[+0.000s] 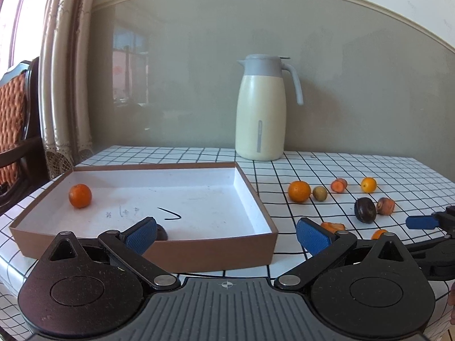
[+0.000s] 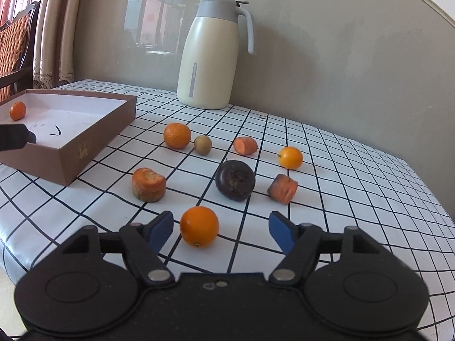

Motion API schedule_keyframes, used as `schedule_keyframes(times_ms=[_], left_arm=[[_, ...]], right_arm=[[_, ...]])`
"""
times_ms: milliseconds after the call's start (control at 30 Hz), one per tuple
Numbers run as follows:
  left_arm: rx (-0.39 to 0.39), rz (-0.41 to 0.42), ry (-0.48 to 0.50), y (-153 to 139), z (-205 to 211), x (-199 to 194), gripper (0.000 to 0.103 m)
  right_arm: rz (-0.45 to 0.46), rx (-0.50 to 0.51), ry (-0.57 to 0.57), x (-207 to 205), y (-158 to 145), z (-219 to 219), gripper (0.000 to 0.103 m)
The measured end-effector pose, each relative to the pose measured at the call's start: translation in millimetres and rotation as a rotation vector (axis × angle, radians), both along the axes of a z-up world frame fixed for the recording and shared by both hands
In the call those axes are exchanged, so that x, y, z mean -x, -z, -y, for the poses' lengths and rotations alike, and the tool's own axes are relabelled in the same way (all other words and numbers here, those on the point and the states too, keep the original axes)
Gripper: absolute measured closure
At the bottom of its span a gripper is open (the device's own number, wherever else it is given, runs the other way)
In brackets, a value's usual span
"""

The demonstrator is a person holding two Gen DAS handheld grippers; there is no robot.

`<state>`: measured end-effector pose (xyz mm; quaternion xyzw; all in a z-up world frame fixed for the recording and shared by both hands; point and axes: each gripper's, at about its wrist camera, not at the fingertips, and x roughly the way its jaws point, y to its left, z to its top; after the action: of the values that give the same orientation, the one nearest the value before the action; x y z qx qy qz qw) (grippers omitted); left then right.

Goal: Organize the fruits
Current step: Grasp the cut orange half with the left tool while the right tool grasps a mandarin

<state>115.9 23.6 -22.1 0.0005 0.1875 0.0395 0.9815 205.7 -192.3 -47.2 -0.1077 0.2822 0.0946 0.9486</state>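
A brown box (image 1: 216, 251) with a white inside holds a small orange (image 1: 80, 195) at its far left and a dark fruit (image 1: 161, 232) by its near wall. My left gripper (image 1: 226, 234) is open over the box's near right corner. My right gripper (image 2: 220, 228) is open, with an orange (image 2: 199, 226) between its fingers near the left pad. Ahead lie a dark purple fruit (image 2: 235, 180), three carrot pieces (image 2: 148, 184), a larger orange (image 2: 177, 135), a brown-green fruit (image 2: 202, 145) and a yellow-orange fruit (image 2: 290, 157). The box also shows in the right wrist view (image 2: 85, 147).
A cream thermos jug (image 1: 261, 110) with a grey lid stands at the back against the wall. The checked tablecloth (image 2: 355, 187) covers the table. A chair (image 1: 17, 130) and a curtain (image 1: 61, 71) stand at the left. The right gripper's tip (image 1: 421, 221) shows at the left view's right edge.
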Motion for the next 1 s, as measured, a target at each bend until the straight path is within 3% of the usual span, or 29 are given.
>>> schedule_keyframes(times_ms=[300, 567, 833, 1000], left_arm=[[0.006, -0.029, 0.078, 7, 26, -11, 0.0], [-0.044, -0.06, 0.191, 19, 74, -30, 0.0], [-0.029, -0.091, 0.197, 28, 98, -51, 0.0], [-0.036, -0.122, 0.197, 36, 108, -65, 0.0]], right_arm=[[-0.017, 0.014, 0.05, -12, 4, 12, 0.04], [-0.033, -0.014, 0.09, -14, 7, 42, 0.039], [-0.029, -0.047, 0.148, -16, 8, 73, 0.041], [-0.042, -0.061, 0.132, -17, 9, 80, 0.058]])
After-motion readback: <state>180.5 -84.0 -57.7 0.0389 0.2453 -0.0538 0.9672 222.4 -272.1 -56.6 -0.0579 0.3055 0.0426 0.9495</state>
